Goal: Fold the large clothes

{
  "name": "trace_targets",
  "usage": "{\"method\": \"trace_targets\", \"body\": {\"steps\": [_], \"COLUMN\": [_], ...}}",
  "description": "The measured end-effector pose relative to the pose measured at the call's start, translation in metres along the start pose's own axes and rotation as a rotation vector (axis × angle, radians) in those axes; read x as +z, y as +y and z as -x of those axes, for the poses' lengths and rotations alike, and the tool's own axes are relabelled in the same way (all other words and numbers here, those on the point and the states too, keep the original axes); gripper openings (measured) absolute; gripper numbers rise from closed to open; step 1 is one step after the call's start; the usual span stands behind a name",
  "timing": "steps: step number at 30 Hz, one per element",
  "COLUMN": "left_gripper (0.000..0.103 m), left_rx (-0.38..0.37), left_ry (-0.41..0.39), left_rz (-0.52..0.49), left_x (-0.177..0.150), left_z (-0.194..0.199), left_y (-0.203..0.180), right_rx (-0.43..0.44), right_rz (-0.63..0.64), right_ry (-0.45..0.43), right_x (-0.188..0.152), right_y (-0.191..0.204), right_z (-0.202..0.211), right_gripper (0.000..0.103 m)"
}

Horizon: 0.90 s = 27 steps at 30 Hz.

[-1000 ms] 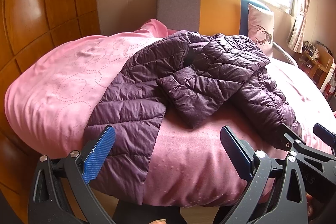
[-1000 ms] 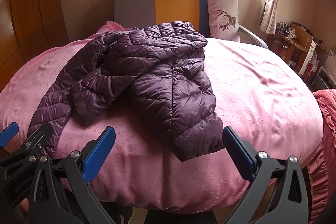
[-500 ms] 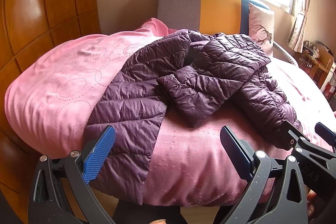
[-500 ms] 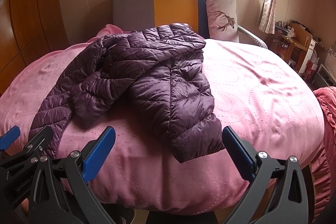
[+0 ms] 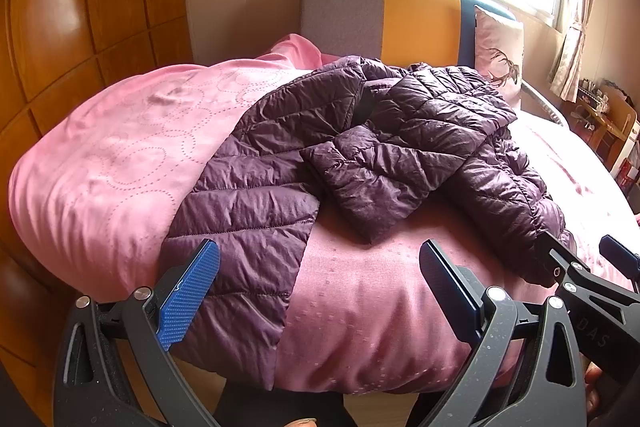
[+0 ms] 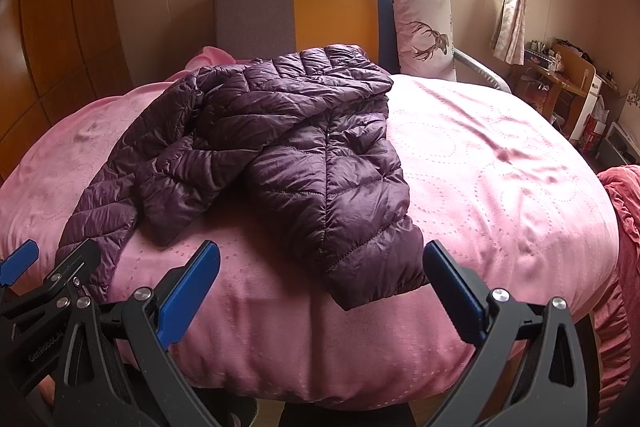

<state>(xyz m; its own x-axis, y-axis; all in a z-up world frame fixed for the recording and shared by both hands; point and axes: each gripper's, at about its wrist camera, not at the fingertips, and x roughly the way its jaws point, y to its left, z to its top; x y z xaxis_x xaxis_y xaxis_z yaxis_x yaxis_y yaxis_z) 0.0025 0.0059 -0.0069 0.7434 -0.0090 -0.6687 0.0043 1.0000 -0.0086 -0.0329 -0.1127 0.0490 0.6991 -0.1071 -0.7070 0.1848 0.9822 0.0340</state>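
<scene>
The jacket lies rumpled on the bed, its hem hanging over the near edge, one sleeve thrown across its front. Folding looks barely begun. Left gripper and right gripper hover near that edge, jaws spread, holding nothing.

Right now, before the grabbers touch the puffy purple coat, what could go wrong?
1. The jacket looks shiny and slippery, so it may slide out of the open left gripper or right gripper.
2. One hem panel hangs over the edge of the bed; a pull could drag the whole jacket off.
3. A sleeve lies crumpled across the front, so folding now might trap a lump.
</scene>
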Motion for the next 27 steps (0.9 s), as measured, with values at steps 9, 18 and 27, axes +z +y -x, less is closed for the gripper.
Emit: {"method": "trace_targets", "body": {"steps": [9,18,27], "left_gripper": [0.099,0.099,0.099], "left_rx": [-0.004,0.023,0.019], "left_ry": [0.008,0.039,0.143], "left_rz": [-0.002,0.043,0.092], "left_x": [-0.001,-0.001,-0.021], "left_z": [-0.002,-0.019,-0.041], "left_y": [0.002,0.055,0.093], "right_rx": [0.004,0.148,0.33], "right_rz": [-0.002,0.039,0.354], "right_ry": [0.002,0.021,0.069], "right_x": [-0.001,0.009,0.037], "right_y": [-0.001,0.003,0.106], "right_z": [-0.001,-0.015,-0.074], "right_gripper": [0.101,0.082,0.087]}}
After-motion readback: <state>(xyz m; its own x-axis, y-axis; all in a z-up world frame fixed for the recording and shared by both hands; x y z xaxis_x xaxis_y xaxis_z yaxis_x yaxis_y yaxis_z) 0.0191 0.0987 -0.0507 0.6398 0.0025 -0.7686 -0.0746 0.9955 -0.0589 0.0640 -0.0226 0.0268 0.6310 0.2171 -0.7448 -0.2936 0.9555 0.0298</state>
